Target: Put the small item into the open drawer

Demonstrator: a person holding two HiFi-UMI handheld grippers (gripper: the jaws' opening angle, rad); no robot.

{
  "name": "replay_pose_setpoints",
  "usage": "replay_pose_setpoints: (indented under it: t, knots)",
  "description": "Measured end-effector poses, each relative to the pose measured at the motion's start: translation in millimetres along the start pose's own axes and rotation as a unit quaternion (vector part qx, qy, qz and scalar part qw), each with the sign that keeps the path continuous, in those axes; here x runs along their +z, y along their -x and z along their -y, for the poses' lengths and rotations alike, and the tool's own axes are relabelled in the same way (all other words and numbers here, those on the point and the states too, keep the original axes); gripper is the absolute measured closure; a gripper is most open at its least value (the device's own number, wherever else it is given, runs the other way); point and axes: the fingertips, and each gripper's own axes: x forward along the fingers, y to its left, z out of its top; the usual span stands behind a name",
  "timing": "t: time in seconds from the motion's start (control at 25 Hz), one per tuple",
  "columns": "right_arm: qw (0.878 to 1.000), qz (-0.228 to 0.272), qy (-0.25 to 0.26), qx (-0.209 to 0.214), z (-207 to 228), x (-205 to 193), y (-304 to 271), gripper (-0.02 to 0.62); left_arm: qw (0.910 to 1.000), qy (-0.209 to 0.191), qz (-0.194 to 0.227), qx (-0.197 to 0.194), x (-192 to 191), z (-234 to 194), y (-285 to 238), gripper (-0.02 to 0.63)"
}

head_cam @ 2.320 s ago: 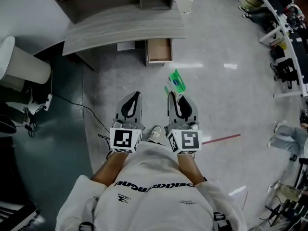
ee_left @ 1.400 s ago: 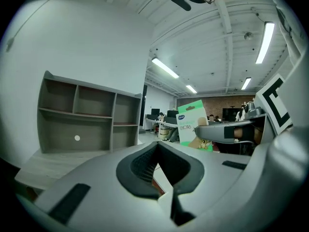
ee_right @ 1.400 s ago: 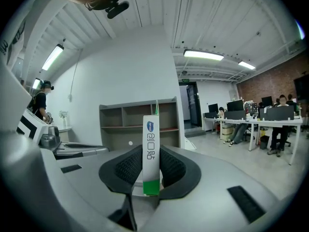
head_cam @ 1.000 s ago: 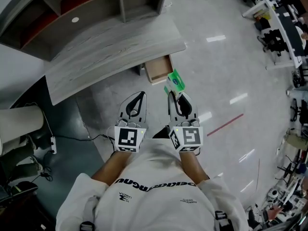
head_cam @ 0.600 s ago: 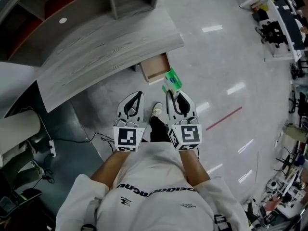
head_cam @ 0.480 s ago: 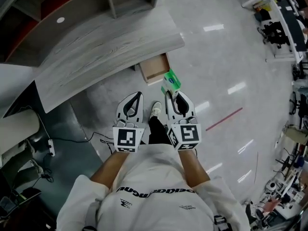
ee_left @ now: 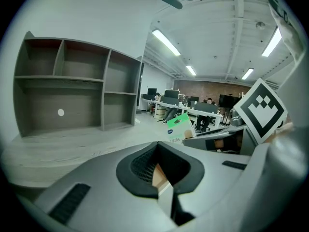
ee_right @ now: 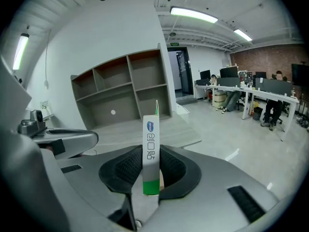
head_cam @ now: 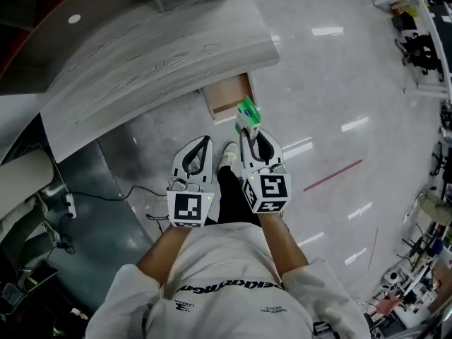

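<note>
Open wooden drawer (head_cam: pixel 227 97) under desk (head_cam: pixel 155 55), green packet (head_cam: pixel 248 113) clamped in right tongs (head_cam: pixel 253 136)

Left gripper (head_cam: pixel 203 140) & right gripper (head_cam: pixel 250 137): pale grey shells, black ribbed pads, white cubes (head_cam: pixel 189 209) w/ black square markers. White short-sleeve tee (head_cam: pixel 233 260), black print; black trousers (head_cam: pixel 229 198), white shoe (head_cam: pixel 228 154).

Seen from above, the person's arms reach forward over a glossy grey floor (head_cam: pixel 339 83). The right gripper (head_cam: pixel 249 134) has its jaws closed on a green-and-white packet (head_cam: pixel 247 113), which shows right at the front corner of the open drawer (head_cam: pixel 226 96) — tan inside, set under the curved grey worktop (head_cam: pixel 155 55). The left gripper (head_cam: pixel 203 141) hovers just beside the right one, jaws together with nothing between them. A white shoe (head_cam: pixel 227 154) shows between the two grippers.
</note>
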Motion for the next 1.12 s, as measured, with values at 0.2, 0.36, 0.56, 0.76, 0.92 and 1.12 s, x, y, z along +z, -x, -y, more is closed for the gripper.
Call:
replay_pose_setpoints:
  t: [0.2, 0.36, 0.56, 0.76, 0.92, 1.12]
  knots:
    - [0.999, -0.032, -0.005, 0.001, 12.2, -28.6, -34.1, 0.479, 0.9987, 0.033, -0.031, 0.023, -24.6, -7.0, -15.9, 0.595]
    - [0.998, -0.058, -0.002, -0.001, 19.8, -50.8, -64.0, 0.479, 0.999, 0.023, -0.033, 0.02, -44.3, -14.4, -30.0, 0.595]
    - [0.997, -0.079, -0.011, -0.005, 26.3, -71.6, -88.9, 0.477, 0.9984, 0.028, -0.044, 0.023, -62.6, -21.6, -42.1, 0.595]
    - [0.994, -0.108, -0.005, -0.011, 32.9, -95.1, -109.9, 0.477, 0.9976, 0.037, -0.052, 0.027, -70.7, -26.6, -51.2, 0.595]
    - [0.992, -0.123, 0.007, -0.008, 37.7, -110.9, -135.2, 0.477, 0.9977, 0.034, -0.053, 0.023, -80.8, -29.2, -60.3, 0.595]
    - [0.989, -0.145, 0.032, -0.011, 47.2, -133.9, -164.3, 0.477, 0.9966, 0.043, -0.066, 0.025, -95.7, -30.2, -71.1, 0.595]
